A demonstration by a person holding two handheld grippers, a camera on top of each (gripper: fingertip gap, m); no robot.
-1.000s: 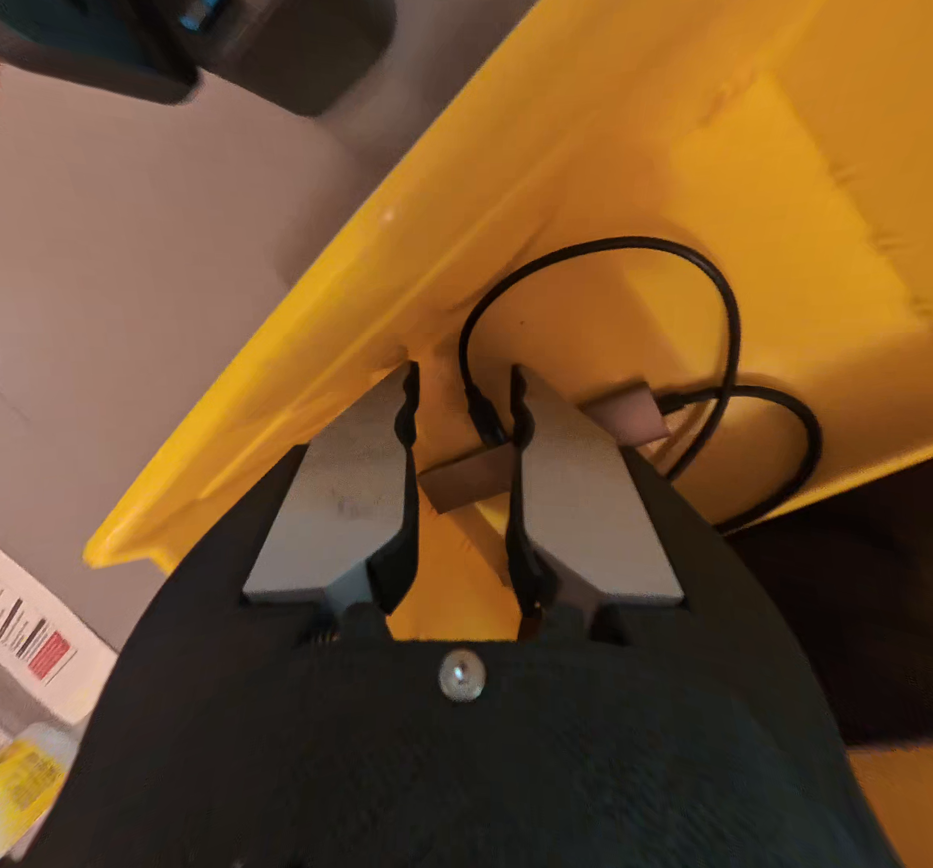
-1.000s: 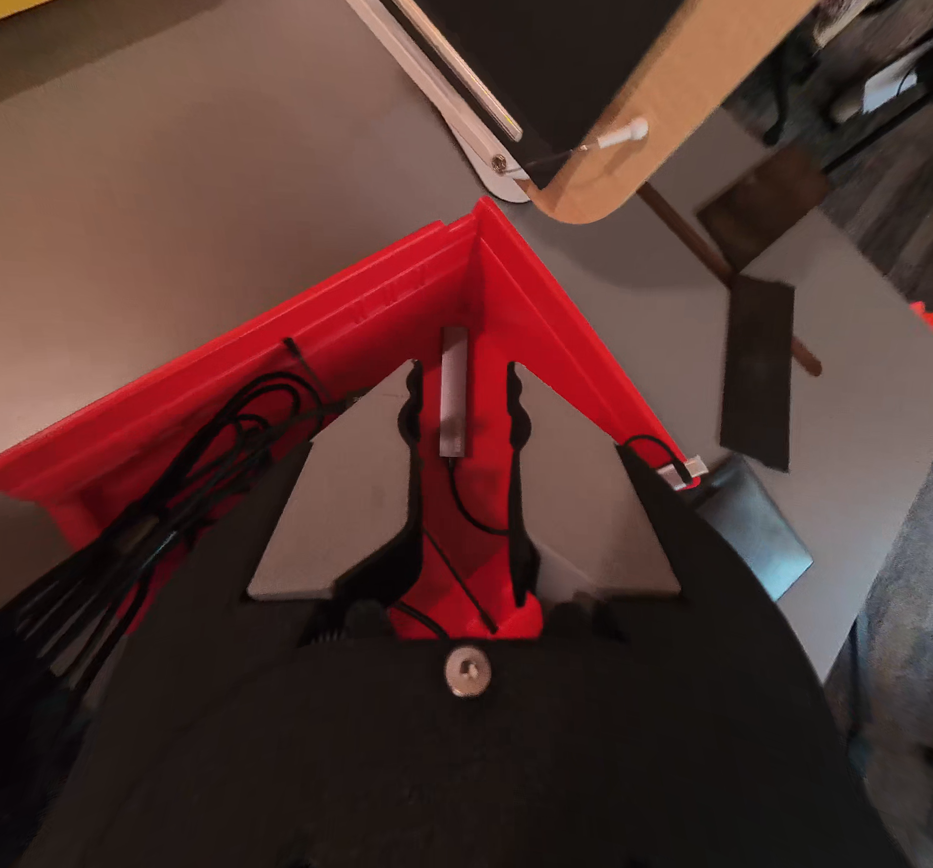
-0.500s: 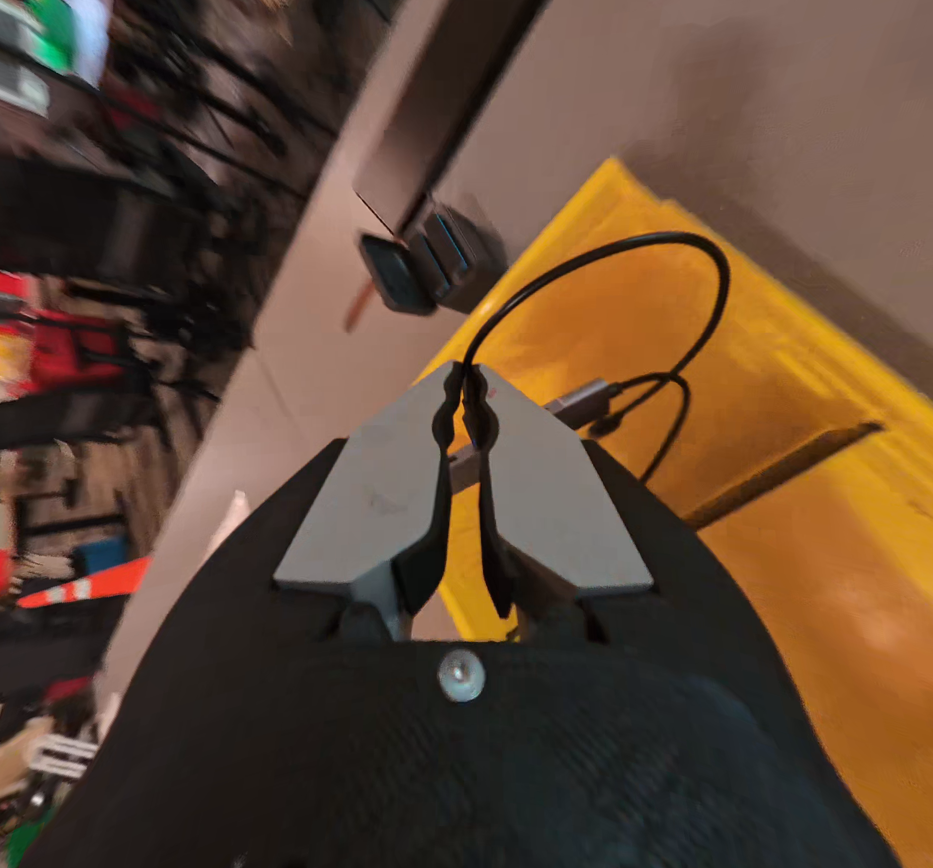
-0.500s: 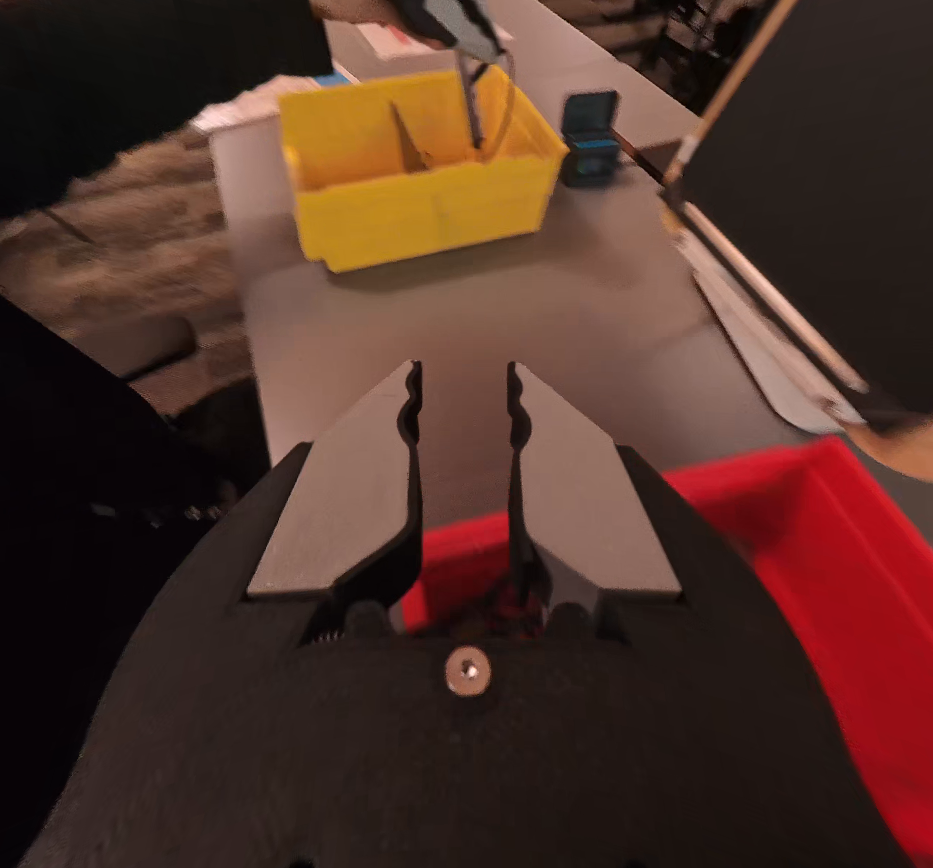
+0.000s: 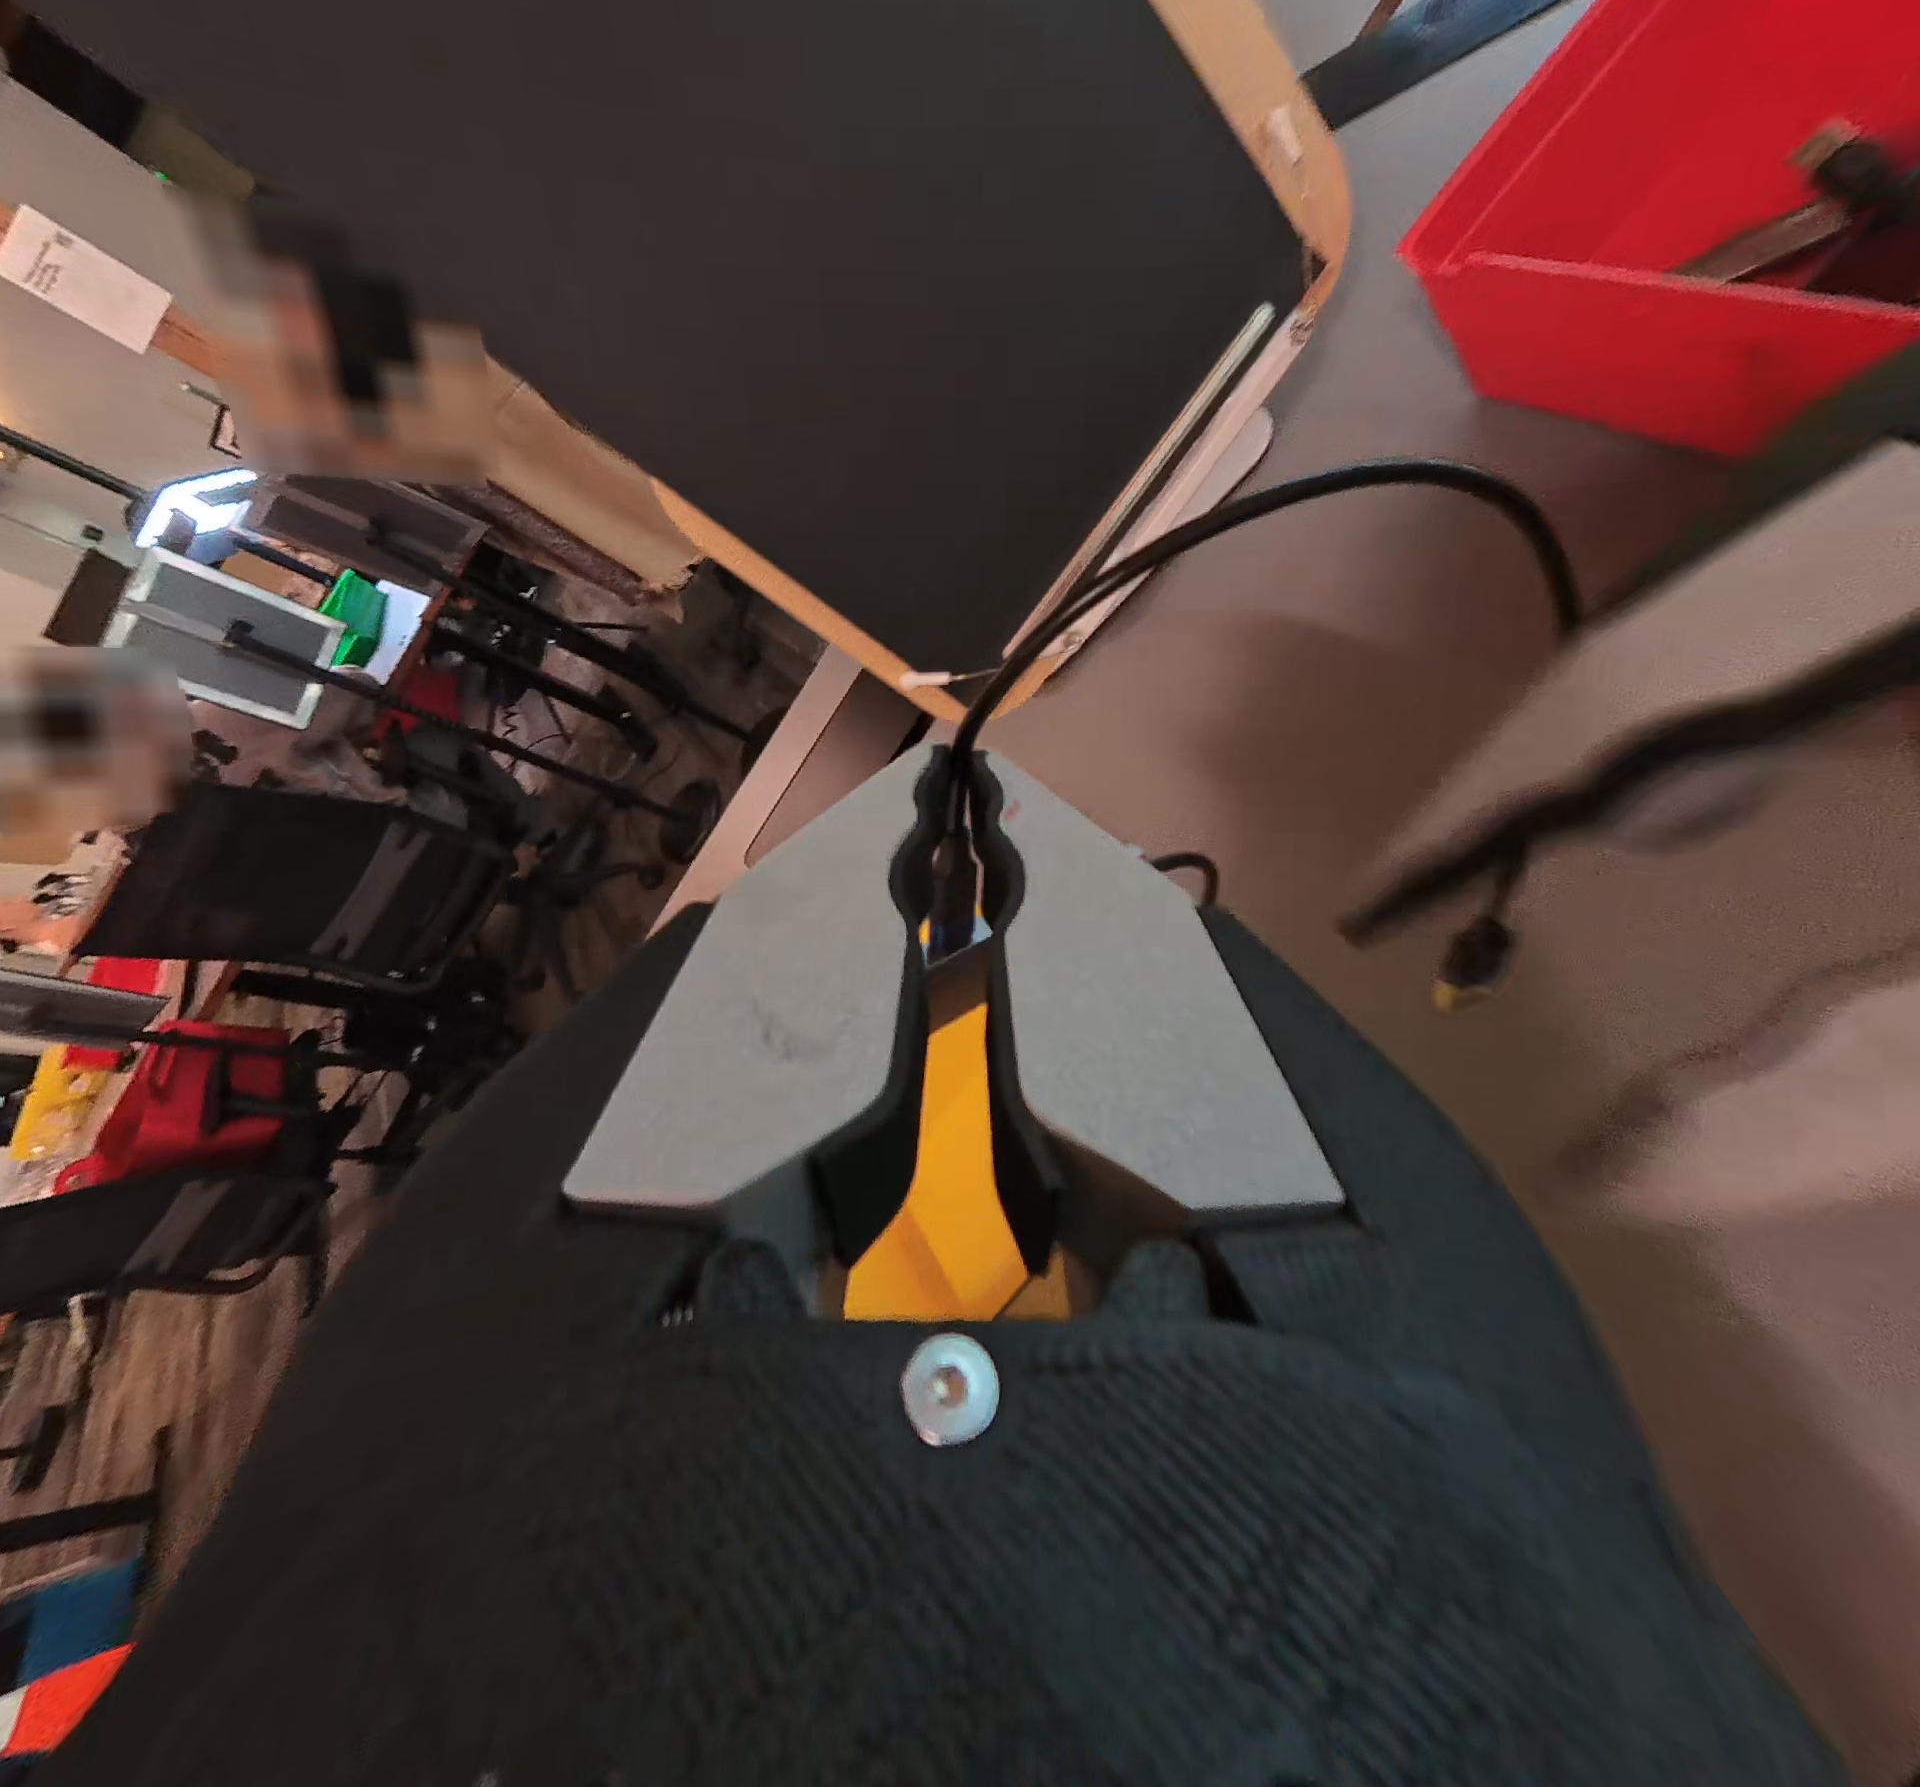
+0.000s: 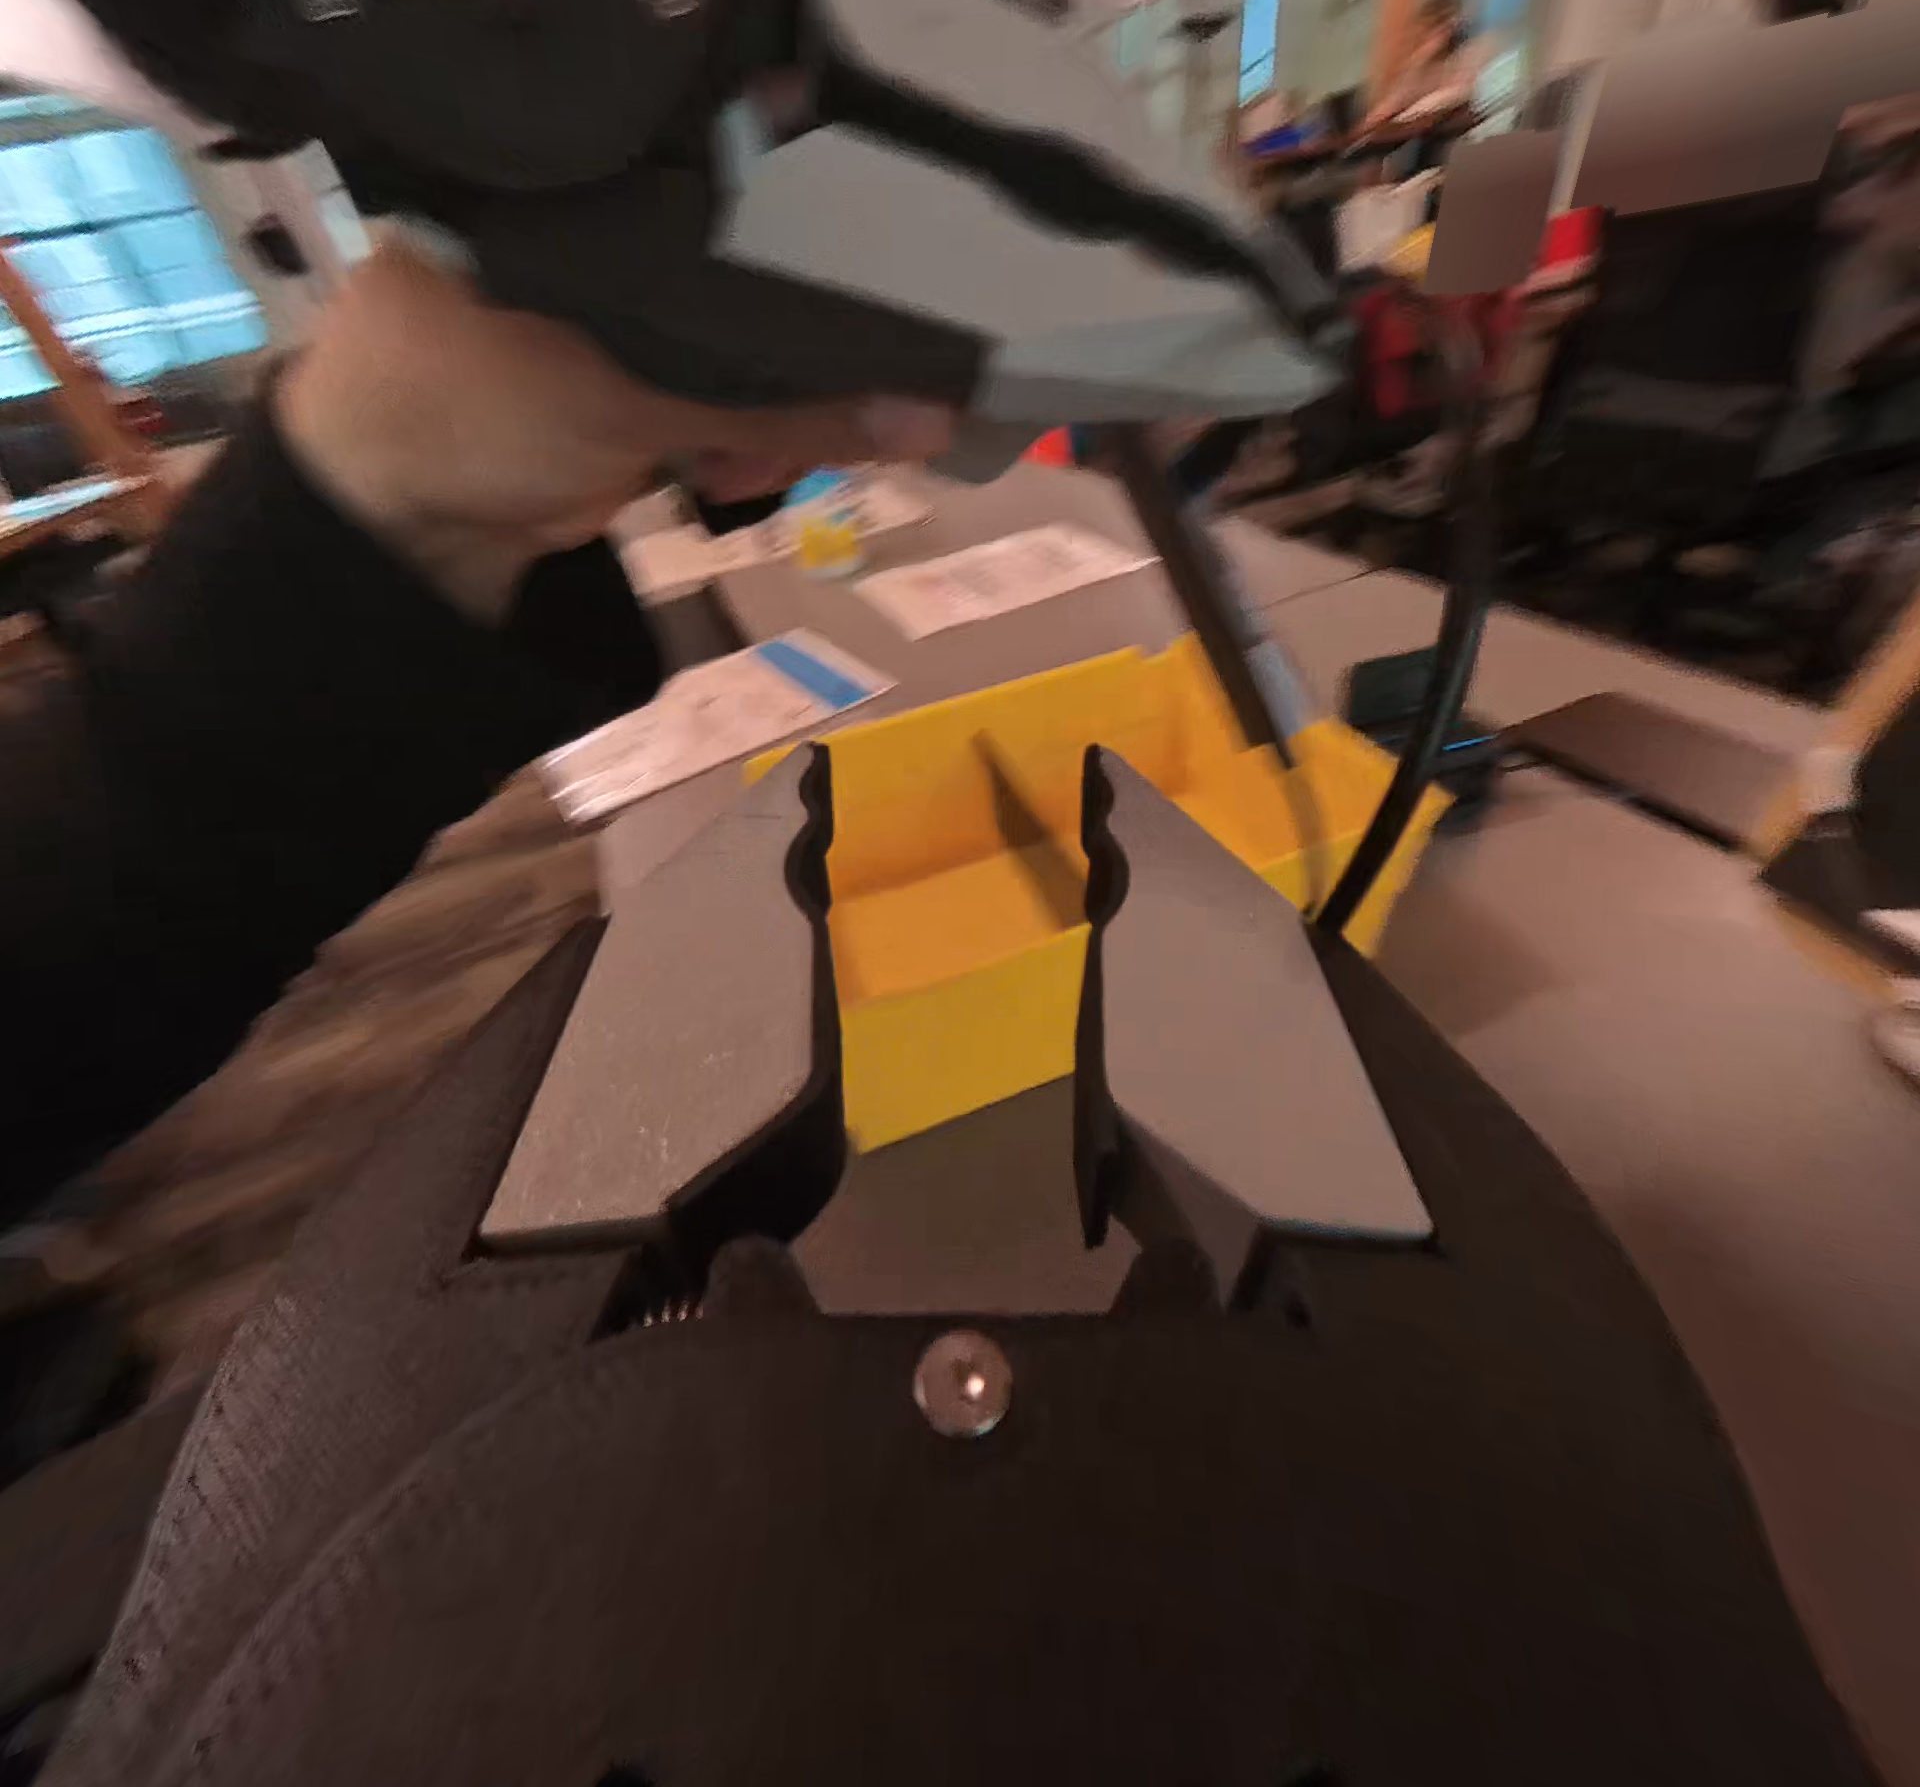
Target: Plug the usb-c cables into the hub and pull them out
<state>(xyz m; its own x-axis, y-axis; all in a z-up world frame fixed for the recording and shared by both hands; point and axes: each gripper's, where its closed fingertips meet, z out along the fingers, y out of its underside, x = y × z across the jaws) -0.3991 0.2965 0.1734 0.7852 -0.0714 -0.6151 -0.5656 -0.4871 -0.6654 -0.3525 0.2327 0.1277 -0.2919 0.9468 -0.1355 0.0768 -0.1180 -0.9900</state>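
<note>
My left gripper [image 5: 956, 797] is shut on a black USB-C cable [image 5: 1403, 475]. The cable arcs up and right from the tips, and a plug end [image 5: 1470, 958] hangs at the right. In the right wrist view the left gripper [image 6: 1309, 335] is blurred, held high in a person's hand above the yellow bin [image 6: 956, 1010], with the cable [image 6: 1439, 698] hanging from it. A dark strip [image 6: 1216, 594] hangs beside the cable; I cannot tell whether it is the hub. My right gripper [image 6: 951, 802] is open and empty, low over the table and facing the yellow bin.
A black board with a wooden edge [image 5: 675, 231] stands close ahead of the left gripper. A red bin [image 5: 1662, 303] sits on the grey table [image 5: 1299, 698] at the far right. Papers [image 6: 717, 719] and a small bottle [image 6: 831, 532] lie beyond the yellow bin. The tips of one gripper are about 9 cm away from the tips of the other.
My left gripper closed on the cable in the yellow bin, lifted it out and swung toward the black board. My right gripper swung from the red bin toward the yellow bin, still open.
</note>
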